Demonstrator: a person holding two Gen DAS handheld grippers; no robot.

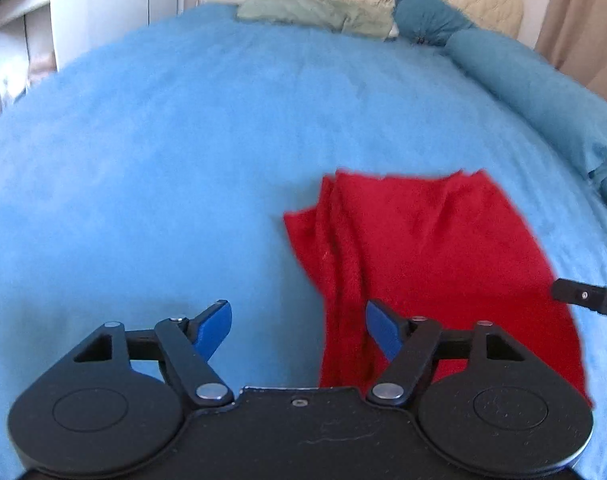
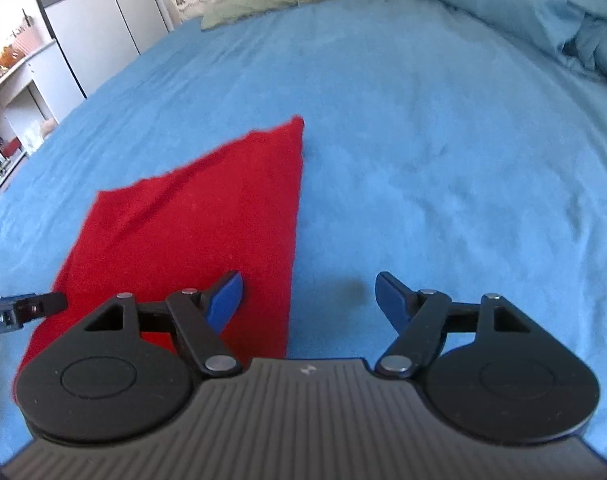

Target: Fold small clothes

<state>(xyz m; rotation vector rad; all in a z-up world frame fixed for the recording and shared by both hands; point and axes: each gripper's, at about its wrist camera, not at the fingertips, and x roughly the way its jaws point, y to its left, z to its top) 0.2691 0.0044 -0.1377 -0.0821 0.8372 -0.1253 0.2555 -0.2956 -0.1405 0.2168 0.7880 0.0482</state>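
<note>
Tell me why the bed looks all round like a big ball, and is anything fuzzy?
Left wrist view: the fisheye lens bulges the blue bedspread, and the red cloth has smeared edges from blur. Right wrist view: same bulge, and a faint dark shadow lies on the bedspread between the open fingers of the right gripper.

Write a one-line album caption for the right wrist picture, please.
Open right gripper poised over the near right edge of a red cloth spread on a blue bed cover, jaws empty.
</note>
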